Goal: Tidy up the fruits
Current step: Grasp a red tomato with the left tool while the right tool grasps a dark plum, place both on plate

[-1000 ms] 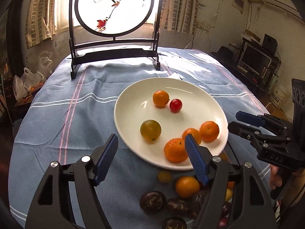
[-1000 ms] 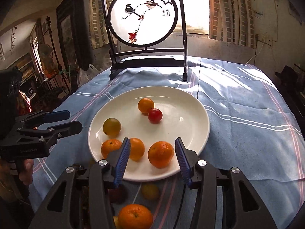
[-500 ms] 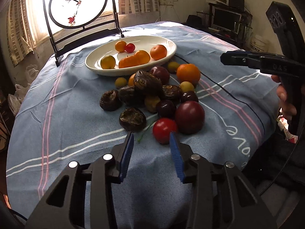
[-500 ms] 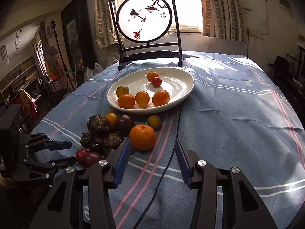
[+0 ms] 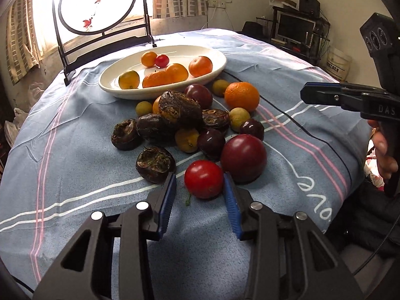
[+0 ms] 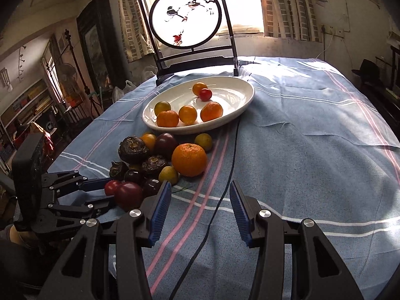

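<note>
Down at the near edge of the fruit pile, the left hand-held gripper (image 5: 200,195) had just been closing its jaws, and a red tomato (image 5: 203,178) sat between the blue pads; the right pad seemed to touch its skin, while a thin gap showed on the left side, so a firm pinch could not be confirmed. Just beside the tomato lay a large dark plum (image 5: 243,157) and a dark wrinkled fruit (image 5: 155,163). The right hand-held gripper (image 6: 200,203) hung with its jaws spread and nothing between them, above a black cable (image 6: 225,187) that ran across the blue striped cloth (image 6: 312,150) on the desk. Ahead of it sat a big orange (image 6: 189,159), touching the heap of dark and yellowish fruits. Beyond the heap stood a white plate (image 6: 240,107) holding several small oranges and one small red fruit. Behind the plate stood a round framed bird screen (image 6: 186,17) against the bright window.
</note>
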Demonstrator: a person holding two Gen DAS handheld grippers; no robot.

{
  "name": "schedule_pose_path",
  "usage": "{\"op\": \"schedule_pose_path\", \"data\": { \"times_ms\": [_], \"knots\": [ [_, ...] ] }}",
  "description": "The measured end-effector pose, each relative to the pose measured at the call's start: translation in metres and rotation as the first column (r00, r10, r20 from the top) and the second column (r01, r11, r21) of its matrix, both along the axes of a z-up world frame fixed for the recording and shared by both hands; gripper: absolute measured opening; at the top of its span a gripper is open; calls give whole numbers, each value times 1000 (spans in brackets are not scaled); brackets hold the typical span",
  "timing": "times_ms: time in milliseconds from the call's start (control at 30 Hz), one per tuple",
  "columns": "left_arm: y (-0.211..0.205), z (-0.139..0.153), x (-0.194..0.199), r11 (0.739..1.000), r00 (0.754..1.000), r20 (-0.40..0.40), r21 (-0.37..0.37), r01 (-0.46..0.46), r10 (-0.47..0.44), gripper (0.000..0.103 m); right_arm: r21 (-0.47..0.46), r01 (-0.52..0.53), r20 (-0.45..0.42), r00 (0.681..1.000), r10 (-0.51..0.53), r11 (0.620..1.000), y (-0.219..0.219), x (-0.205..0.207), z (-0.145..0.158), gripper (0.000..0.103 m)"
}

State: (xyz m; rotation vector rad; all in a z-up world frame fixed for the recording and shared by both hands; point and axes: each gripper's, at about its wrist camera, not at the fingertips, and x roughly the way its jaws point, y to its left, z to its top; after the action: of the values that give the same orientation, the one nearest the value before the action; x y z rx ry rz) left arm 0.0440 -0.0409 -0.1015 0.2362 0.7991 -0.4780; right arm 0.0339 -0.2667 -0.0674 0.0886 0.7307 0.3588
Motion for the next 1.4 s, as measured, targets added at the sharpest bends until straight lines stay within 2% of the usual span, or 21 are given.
{"op": "schedule_pose_path", "data": {
  "times_ms": [67, 300, 400, 500, 633, 733, 800, 900, 967, 1167, 1300, 1400],
  "knots": [
    [-1, 0, -1, 1000, 1000, -4, -17, 16, -16, 28, -4, -22, -5, 1000, 22, 1000, 6, -2, -1, 49],
    [18, 17, -13, 997, 1000, 6, -82, -14, 15, 28, -36, -151, -6, 989, 151, 988, 40, -16, -2, 49],
    [33, 31, -18, 993, 998, 26, -107, -47, 50, 28, -65, -229, -2, 973, 229, 971, 64, -24, -4, 48],
    [49, 41, -18, 988, 995, 33, -128, -86, 91, 28, -88, -263, -26, 965, 262, 961, 84, -22, -11, 48],
    [60, 44, -15, 985, 993, 32, -136, -109, 114, 28, -85, -256, -73, 965, 250, 963, 97, -10, -22, 48],
    [61, 41, -14, 985, 993, 30, -132, -110, 115, 28, -77, -237, -76, 970, 231, 969, 102, -1, -24, 48],
    [61, 38, -14, 984, 993, 22, -138, -112, 116, 28, -89, -220, -78, 974, 214, 971, 107, 4, -25, 41],
    [63, 34, -12, 983, 993, 13, -141, -116, 119, 28, -117, -211, -72, 976, 203, 971, 110, 4, -24, 40],
    [65, 33, -11, 982, 993, 9, -147, -118, 120, 28, -93, -215, -67, 975, 210, 972, 107, 0, -21, 40],
    [63, 48, 0, 979, 993, 26, -174, -105, 112, 28, 48, -198, 18, 980, 197, 979, 69, 5, 20, 40],
    [45, 62, 30, 984, 994, 62, -161, -80, 91, 28, 91, -120, 58, 992, 115, 989, 37, 38, 49, 40],
    [31, 72, 66, 982, 995, 53, -174, -73, 83, 28, 115, -76, 59, 996, 69, 991, 22, 75, 62, 40]
  ]
}}
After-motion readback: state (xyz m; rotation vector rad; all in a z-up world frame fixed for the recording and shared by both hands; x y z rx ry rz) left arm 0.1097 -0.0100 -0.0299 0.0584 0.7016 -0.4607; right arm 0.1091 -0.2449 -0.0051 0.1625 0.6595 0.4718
